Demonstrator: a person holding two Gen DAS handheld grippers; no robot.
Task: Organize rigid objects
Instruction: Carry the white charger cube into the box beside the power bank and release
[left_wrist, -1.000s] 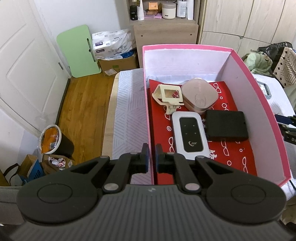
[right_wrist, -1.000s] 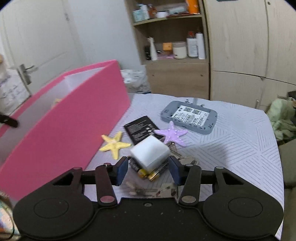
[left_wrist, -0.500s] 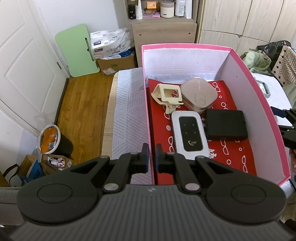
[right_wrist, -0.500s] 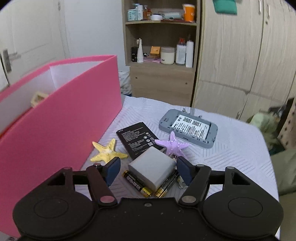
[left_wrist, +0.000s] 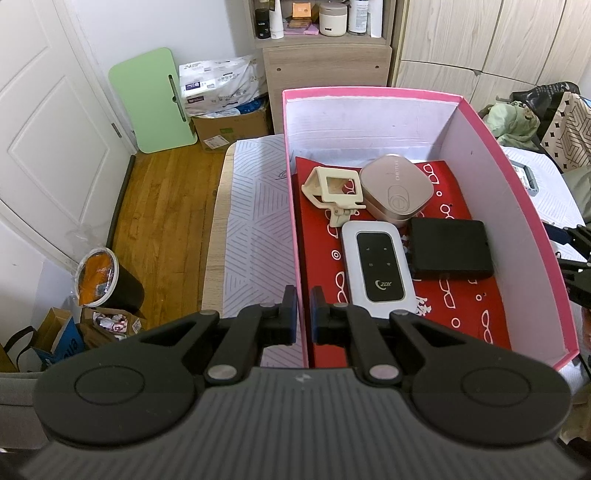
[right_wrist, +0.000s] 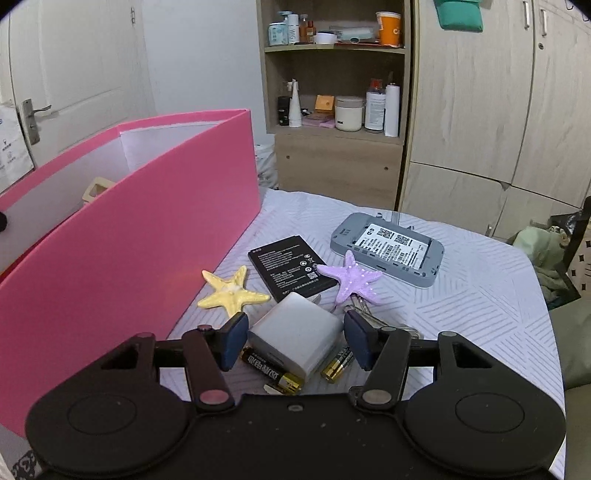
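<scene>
My left gripper (left_wrist: 303, 314) is shut on the near left wall of the pink box (left_wrist: 295, 236). Inside the box lie a white pocket router (left_wrist: 376, 267), a black case (left_wrist: 450, 248), a rose-gold case (left_wrist: 397, 190) and a beige holder (left_wrist: 334, 194). My right gripper (right_wrist: 293, 341) is open, its pads on either side of a white charger cube (right_wrist: 295, 338) that rests on the table over two batteries (right_wrist: 271, 371). The pads do not touch the cube. The box's outer wall (right_wrist: 129, 266) stands to the left.
On the table beyond the cube lie a yellow starfish (right_wrist: 231, 290), a black battery pack (right_wrist: 290, 266), a purple starfish (right_wrist: 351, 277), keys and an open grey router shell (right_wrist: 389, 247). A shelf unit (right_wrist: 332, 110) and wardrobe stand behind. The table edge drops at right.
My right gripper has opened wider and let the white cube down onto the batteries; the view has tilted up and pulled back. My left gripper has kept its hold on the box wall.
</scene>
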